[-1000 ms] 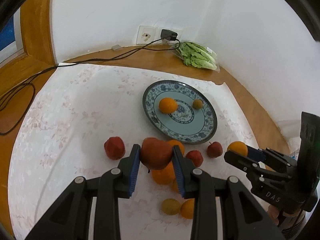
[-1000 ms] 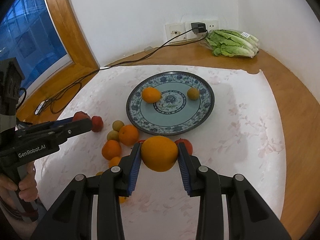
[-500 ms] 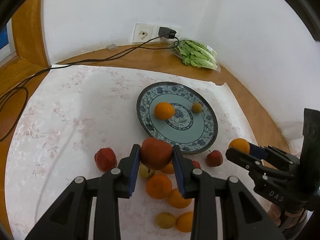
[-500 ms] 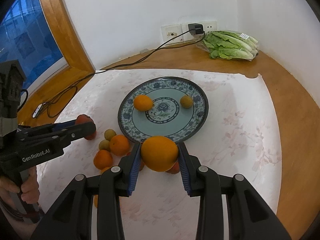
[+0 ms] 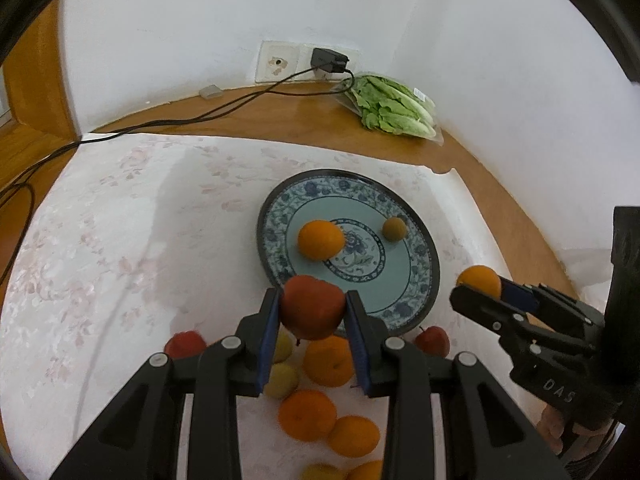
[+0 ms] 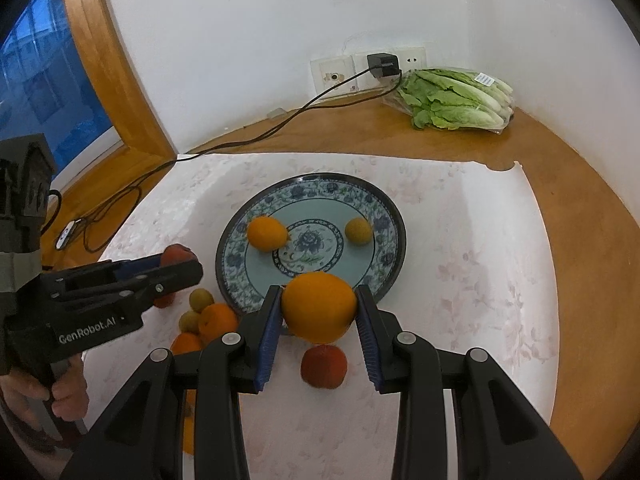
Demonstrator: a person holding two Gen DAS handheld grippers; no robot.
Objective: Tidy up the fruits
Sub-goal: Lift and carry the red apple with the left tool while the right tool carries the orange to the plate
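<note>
Two fruits are already lying on the patterned plate (image 5: 424,240): an orange (image 5: 320,239) and a small yellowish fruit (image 5: 394,228). At left, the left gripper (image 5: 312,308) is clamping a red apple (image 5: 313,306) over the plate's near rim; at right, the right gripper (image 6: 318,308) is gripping a second orange (image 6: 319,306) likewise. Several loose fruits (image 5: 326,360) are waiting on the cloth (image 5: 100,260).

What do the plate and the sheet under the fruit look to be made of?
Plate: probably glazed ceramic, glossy, with a printed blue floral rim. Sheet: thin paper or plastic, matt, faint pink flowers; its torn far corner suggests paper, though I cannot be sure.
</note>
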